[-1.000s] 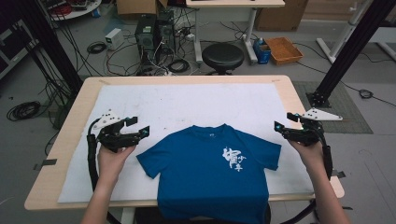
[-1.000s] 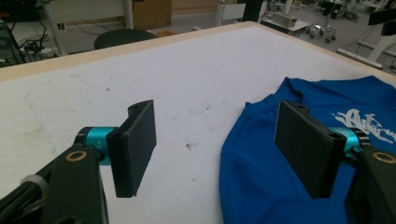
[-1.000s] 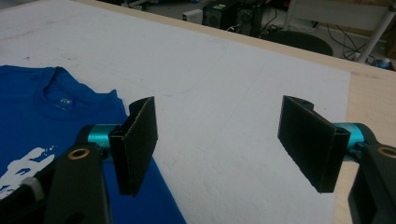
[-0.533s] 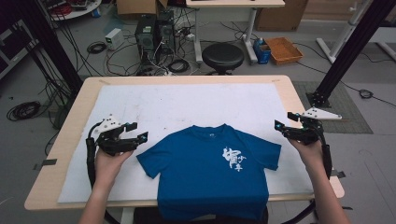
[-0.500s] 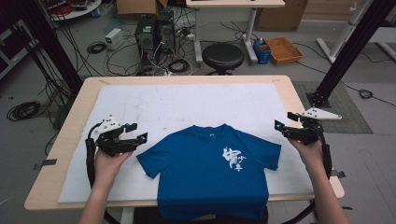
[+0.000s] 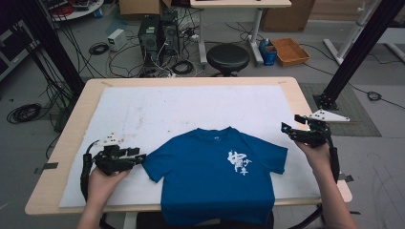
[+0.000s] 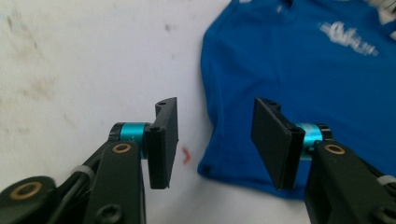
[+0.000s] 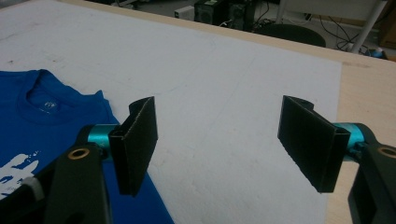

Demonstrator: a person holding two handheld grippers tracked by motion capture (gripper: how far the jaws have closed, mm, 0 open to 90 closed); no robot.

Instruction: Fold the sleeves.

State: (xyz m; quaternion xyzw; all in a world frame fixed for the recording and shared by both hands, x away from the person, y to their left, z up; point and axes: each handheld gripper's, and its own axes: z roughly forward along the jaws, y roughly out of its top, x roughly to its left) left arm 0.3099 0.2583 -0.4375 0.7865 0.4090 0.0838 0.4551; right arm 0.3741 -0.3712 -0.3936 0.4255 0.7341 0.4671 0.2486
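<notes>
A blue T-shirt (image 6: 215,176) of soft cotton-like cloth is laid flat, front side up, on a white sheet (image 6: 191,109) that covers the light wooden table (image 6: 305,102). The sheet looks matte and carries small brownish stains. White brush-like characters (image 6: 240,163) are printed on the chest, and the lower hem hangs over the near edge of the table. The neckline is rounded, with a small label seen inside it in the right gripper view.

The left gripper (image 6: 136,158) is held low at the tip of the left sleeve (image 6: 154,167). Its fingers (image 7: 164,135) are flat black rectangular pads on turquoise metal hubs. They have just been closing but are seen half apart, not yet pressed on anything. In the left gripper view the sleeve's hem (image 7: 224,170) lies below the gap, near the farther finger, and a small red mark (image 7: 186,156) is seen on the sheet between the fingers.

The right gripper (image 6: 291,128) is held just beyond the right sleeve (image 6: 276,155), above the sheet. Its fingers (image 8: 135,140) are spread wide and released, with only bare sheet between them; the cloth lies under the left one.

On the floor behind the table a shallow orange-brown tray (image 6: 290,51) is standing; its content cannot be told. A round black stool (image 6: 228,57) is beside it.
</notes>
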